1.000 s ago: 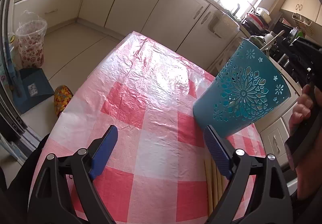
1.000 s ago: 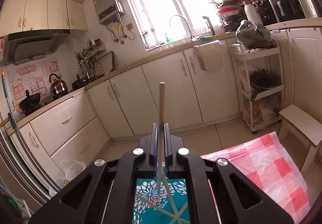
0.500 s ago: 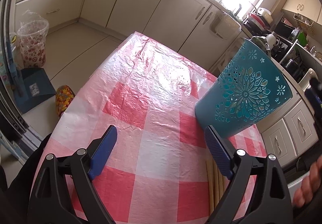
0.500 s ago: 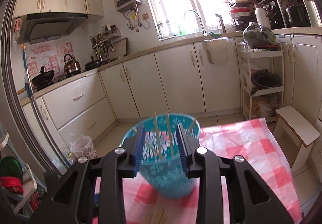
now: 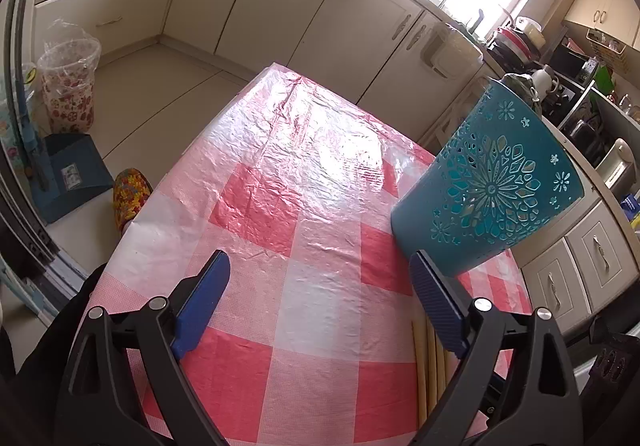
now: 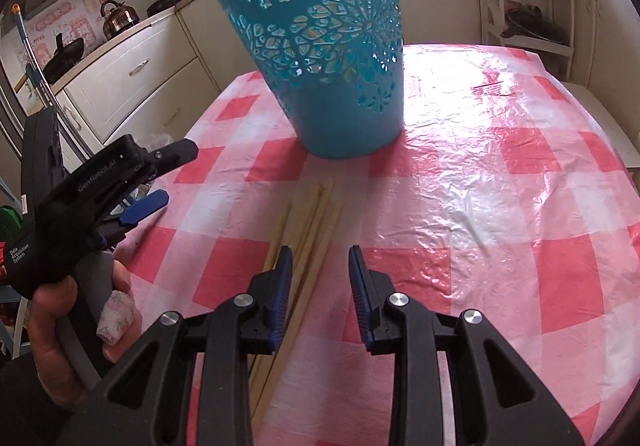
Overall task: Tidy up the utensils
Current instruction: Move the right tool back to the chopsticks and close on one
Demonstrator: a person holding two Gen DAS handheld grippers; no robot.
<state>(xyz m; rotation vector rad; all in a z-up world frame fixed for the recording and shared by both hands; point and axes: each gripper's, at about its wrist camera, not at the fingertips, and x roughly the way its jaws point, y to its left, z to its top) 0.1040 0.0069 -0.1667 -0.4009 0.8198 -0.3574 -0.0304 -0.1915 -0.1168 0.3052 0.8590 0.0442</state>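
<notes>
A teal cut-out holder [image 6: 332, 57] stands on the red-and-white checked tablecloth [image 6: 480, 173]; it also shows in the left wrist view [image 5: 488, 189]. Several pale wooden chopsticks [image 6: 316, 213] lie on the cloth in front of it; their ends show in the left wrist view [image 5: 430, 358]. My right gripper [image 6: 320, 270] is open and empty, low over the near ends of the chopsticks. My left gripper [image 5: 320, 286] is open and empty, hovering left of the holder; it also shows in the right wrist view [image 6: 154, 181].
The table edge drops to the floor on the left, where a floral bin [image 5: 68, 85] and a blue dustpan [image 5: 68, 177] stand. Kitchen cabinets [image 5: 304, 17] run behind the table. A white rack [image 6: 532, 5] stands at the far right.
My right gripper let go of the chopstick it held over the holder, opened, pulled back and came down low over the chopsticks lying on the cloth. The left gripper has barely moved.
</notes>
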